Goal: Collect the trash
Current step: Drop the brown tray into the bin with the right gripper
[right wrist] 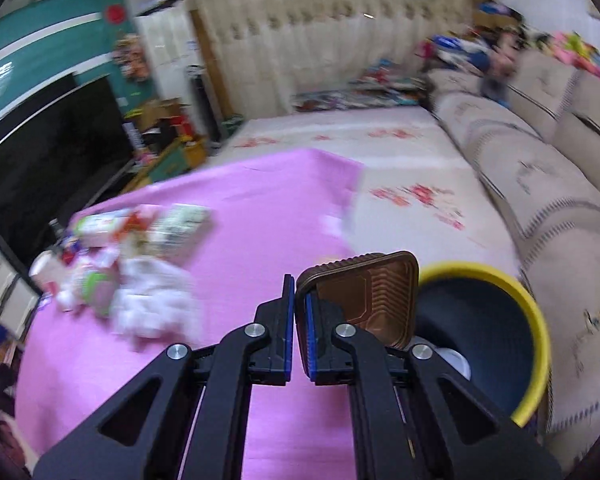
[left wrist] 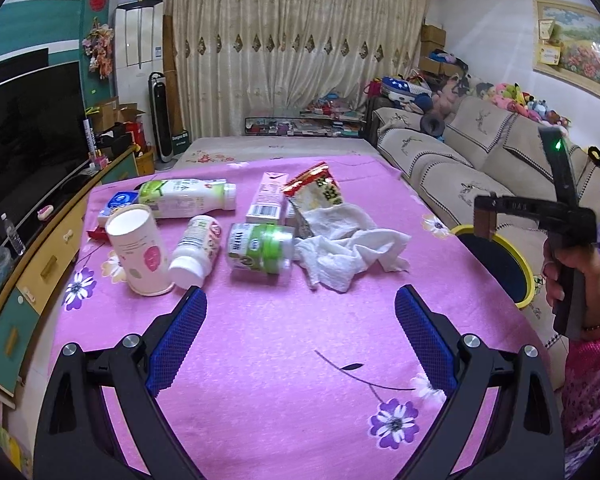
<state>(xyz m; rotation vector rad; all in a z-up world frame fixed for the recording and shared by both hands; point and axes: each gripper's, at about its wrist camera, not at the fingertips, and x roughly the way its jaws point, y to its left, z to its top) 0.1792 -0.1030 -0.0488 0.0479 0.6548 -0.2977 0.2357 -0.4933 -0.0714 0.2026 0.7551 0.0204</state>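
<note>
Blue-padded jaws of the left gripper [left wrist: 300,340] are standing spread wide with nothing between them, hovering over the near part of the pink flowered tablecloth [left wrist: 284,408]. Beyond the cloth's right edge a yellow-rimmed bin [right wrist: 540,320] is sitting beside the sofa [left wrist: 480,160]. Clutter is crowding the far left of the cloth: a crumpled white tissue [left wrist: 348,252], a milk bottle [left wrist: 184,198], a paper cup [left wrist: 138,250], a green-labelled jar [left wrist: 260,250]. The right gripper [right wrist: 298,312] is clamping a brown ridged tray [right wrist: 376,296] by its rim, near the bin's mouth.
</note>
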